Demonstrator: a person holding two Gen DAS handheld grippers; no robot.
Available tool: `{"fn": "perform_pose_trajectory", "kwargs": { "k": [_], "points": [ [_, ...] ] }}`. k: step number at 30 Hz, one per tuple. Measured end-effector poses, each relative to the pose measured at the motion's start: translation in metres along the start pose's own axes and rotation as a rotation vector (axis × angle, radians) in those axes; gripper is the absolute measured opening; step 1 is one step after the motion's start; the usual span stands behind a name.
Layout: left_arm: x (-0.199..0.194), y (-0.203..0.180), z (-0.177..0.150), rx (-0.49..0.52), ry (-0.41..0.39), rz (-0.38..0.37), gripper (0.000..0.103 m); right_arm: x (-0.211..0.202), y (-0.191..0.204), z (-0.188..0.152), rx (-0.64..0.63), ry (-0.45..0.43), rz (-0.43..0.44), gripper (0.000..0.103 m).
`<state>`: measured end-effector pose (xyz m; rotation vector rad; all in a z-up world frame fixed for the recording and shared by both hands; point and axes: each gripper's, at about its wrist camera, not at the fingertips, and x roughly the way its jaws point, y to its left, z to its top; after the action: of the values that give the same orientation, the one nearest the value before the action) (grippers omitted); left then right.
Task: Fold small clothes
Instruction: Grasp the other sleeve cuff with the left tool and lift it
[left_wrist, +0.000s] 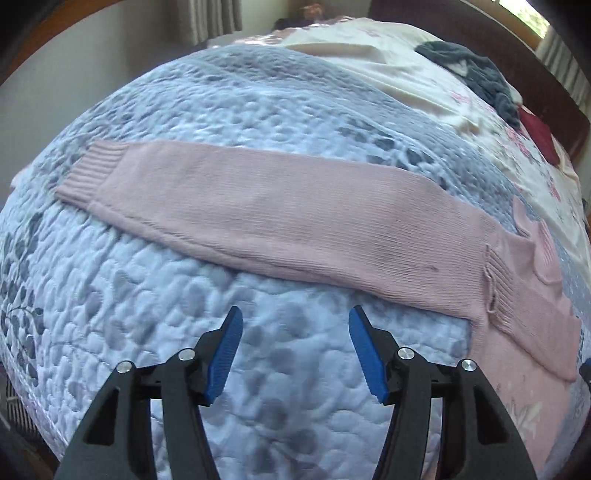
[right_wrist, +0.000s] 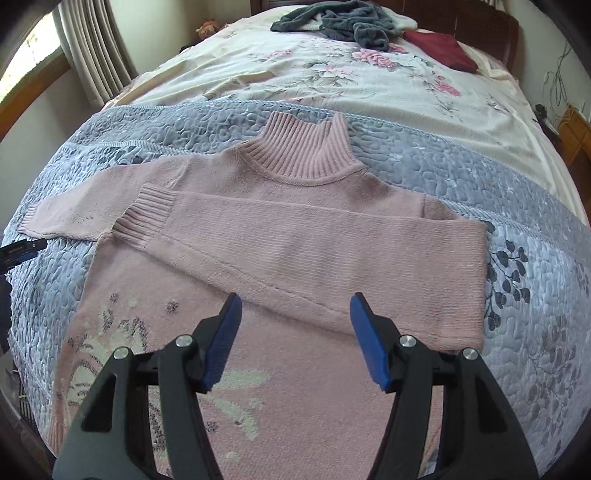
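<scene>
No readable writing — both tongs, left (left_wrist: 295, 349) and right (right_wrist: 295, 341), gape empty above the pink sweater (right_wrist: 295, 236).

A bed (right_wrist: 424, 122) fills the room, spread with a pale blue quilted cover (right_wrist: 535, 295) printed with grey leaves; past it lies a cream floral sheet (right_wrist: 332, 81). A dark wooden headboard (right_wrist: 498, 22) stands at the far end. Beige pleated curtains (right_wrist: 92, 48) hang beside a wood-framed window (right_wrist: 33, 70) admitting daylight. The walls are pale.
</scene>
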<state>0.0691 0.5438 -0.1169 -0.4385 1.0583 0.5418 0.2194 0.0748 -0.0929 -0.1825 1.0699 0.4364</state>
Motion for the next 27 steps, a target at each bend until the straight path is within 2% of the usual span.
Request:
{"fn": "perform_pose_trajectory", "kwargs": {
  "k": [4,7,17,20,22,27],
  "points": [
    [0.009,0.049,0.011,-0.116,-0.006,-0.019,0.060,0.015,0.009,-0.009,0.004,0.040,0.016,0.061],
    [0.018,0.070,0.022,-0.164,-0.029,-0.048,0.060,0.026,0.013,-0.016,0.014,0.065,0.023,0.061],
    [0.047,0.086,0.070,-0.237,-0.130,-0.054,0.057,0.046,0.011,-0.031,0.034,0.113,-0.006,0.061],
    [0.050,0.085,0.079,-0.245,-0.139,-0.021,0.040,0.049,0.008,-0.032,0.040,0.119,-0.017,0.061],
    [0.050,0.087,0.082,-0.256,-0.140,-0.029,0.023,0.050,0.006,-0.034,0.040,0.121,-0.023,0.061],
    [0.042,0.088,0.083,-0.255,-0.159,-0.048,0.013,0.050,0.005,-0.037,0.043,0.124,-0.020,0.061]
  ]
}}
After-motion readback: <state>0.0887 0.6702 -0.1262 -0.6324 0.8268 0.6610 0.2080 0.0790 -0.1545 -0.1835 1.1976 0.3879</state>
